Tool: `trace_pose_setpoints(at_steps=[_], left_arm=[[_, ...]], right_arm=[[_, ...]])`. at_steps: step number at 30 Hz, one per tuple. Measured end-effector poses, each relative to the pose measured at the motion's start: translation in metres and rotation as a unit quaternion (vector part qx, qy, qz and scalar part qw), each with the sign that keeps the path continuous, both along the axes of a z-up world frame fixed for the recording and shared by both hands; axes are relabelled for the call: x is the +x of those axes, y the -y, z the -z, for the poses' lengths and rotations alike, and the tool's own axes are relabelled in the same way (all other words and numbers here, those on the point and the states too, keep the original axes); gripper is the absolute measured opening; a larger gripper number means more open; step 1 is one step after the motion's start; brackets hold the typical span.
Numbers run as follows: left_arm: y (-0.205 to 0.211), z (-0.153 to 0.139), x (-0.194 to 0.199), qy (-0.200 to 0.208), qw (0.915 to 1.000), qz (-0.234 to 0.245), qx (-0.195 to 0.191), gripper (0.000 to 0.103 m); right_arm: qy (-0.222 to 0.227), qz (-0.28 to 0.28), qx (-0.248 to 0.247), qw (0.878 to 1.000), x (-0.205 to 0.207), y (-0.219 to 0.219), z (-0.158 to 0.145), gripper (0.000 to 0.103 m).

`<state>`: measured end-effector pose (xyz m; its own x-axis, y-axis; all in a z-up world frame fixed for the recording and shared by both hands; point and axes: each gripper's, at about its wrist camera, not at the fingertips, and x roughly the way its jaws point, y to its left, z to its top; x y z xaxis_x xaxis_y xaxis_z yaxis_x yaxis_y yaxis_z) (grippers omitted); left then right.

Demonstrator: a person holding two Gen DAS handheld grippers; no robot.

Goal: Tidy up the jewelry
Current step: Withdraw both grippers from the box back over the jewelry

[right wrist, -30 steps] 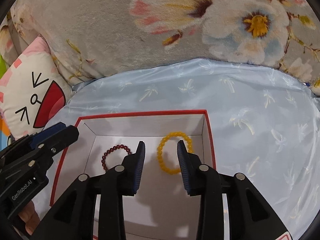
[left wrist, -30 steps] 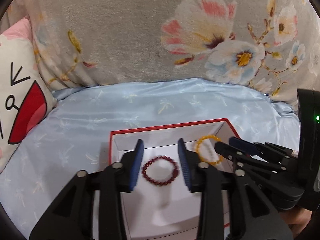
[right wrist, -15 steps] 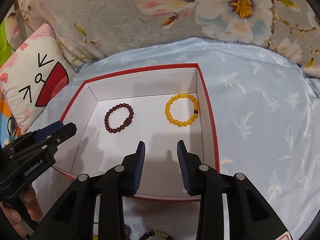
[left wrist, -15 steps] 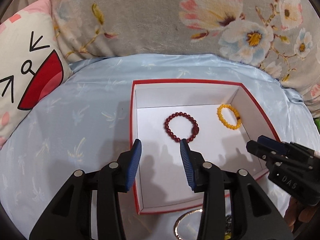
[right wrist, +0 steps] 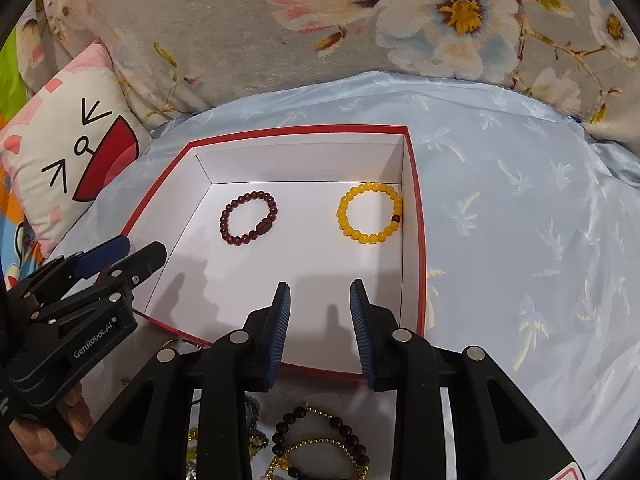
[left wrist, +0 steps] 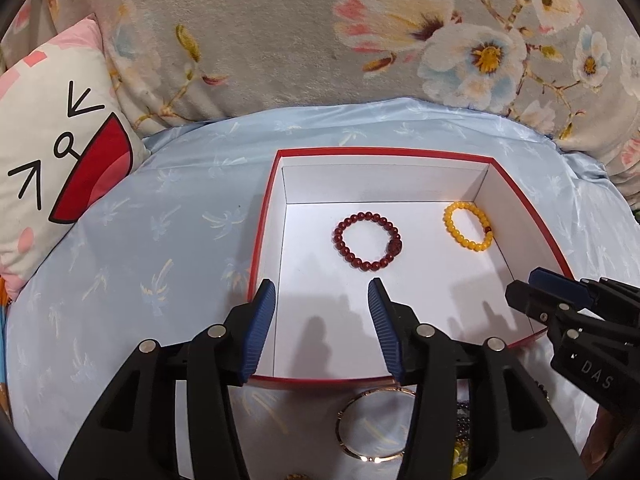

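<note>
A white box with a red rim (left wrist: 264,216) (right wrist: 418,216) lies on the blue sheet. Inside it rest a dark red bead bracelet (left wrist: 367,235) (right wrist: 248,218) and a yellow bead bracelet (left wrist: 467,227) (right wrist: 370,213), apart from each other. My left gripper (left wrist: 322,294) hovers over the box's near left corner, its jaws opening with nothing between them. My right gripper (right wrist: 320,292) hangs over the box's near edge, open and holding nothing. Below the box lie a gold bangle (left wrist: 374,424) and a heap of dark and gold bead jewelry (right wrist: 320,440), partly hidden by the grippers.
A grey floral blanket (left wrist: 320,40) rises behind the sheet. A pillow with a cartoon face (left wrist: 52,152) lies at the left. A hand (right wrist: 44,436) holds the left gripper's handle.
Both grippers have pulled back from the bracelets toward the box's near edge. The whole box and the jewelry below it have come into view. The left jaws stand wider.
</note>
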<state>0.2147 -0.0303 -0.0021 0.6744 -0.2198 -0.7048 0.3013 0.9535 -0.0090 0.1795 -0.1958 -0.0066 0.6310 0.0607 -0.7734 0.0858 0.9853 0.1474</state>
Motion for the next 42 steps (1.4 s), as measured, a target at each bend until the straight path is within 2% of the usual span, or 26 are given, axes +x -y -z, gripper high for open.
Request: trace_pose_setpoints(at_steps=[3, 6, 8, 15, 21, 24, 32, 42], left_arm=[[-0.002, -0.002, -0.002, -0.014, 0.9998, -0.002, -0.012, 0.046], [-0.003, -0.009, -0.009, -0.012, 0.9998, -0.004, -0.017, 0.048], [-0.003, -0.015, -0.018, -0.004, 0.9999, -0.004, -0.015, 0.056], [-0.004, -0.029, -0.050, 0.004, 0.9999, 0.004, -0.011, 0.058], [-0.014, -0.026, -0.075, -0.004, 0.9999, -0.005, -0.014, 0.065], [-0.026, -0.022, -0.088, -0.010, 0.9998, -0.013, -0.015, 0.068], [-0.057, 0.005, -0.112, -0.041, 0.9982, -0.040, -0.016, 0.068], [-0.085, 0.030, -0.129, -0.067, 0.9957, -0.059, -0.022, 0.068]], right_arm=[[0.011, 0.007, 0.011, 1.000, -0.010, 0.004, -0.010, 0.033], [0.021, 0.010, 0.014, 1.000, -0.024, 0.007, -0.020, 0.033], [0.024, 0.013, 0.015, 1.000, -0.036, 0.008, -0.024, 0.035], [0.023, 0.014, 0.006, 1.000, -0.075, -0.001, -0.026, 0.038], [0.020, 0.014, 0.000, 1.000, -0.108, -0.005, -0.024, 0.045], [0.013, 0.017, 0.000, 1.000, -0.124, -0.003, -0.018, 0.048], [-0.019, 0.034, 0.012, 0.999, -0.154, 0.003, 0.008, 0.048], [-0.033, 0.030, 0.016, 0.999, -0.167, -0.005, 0.024, 0.048]])
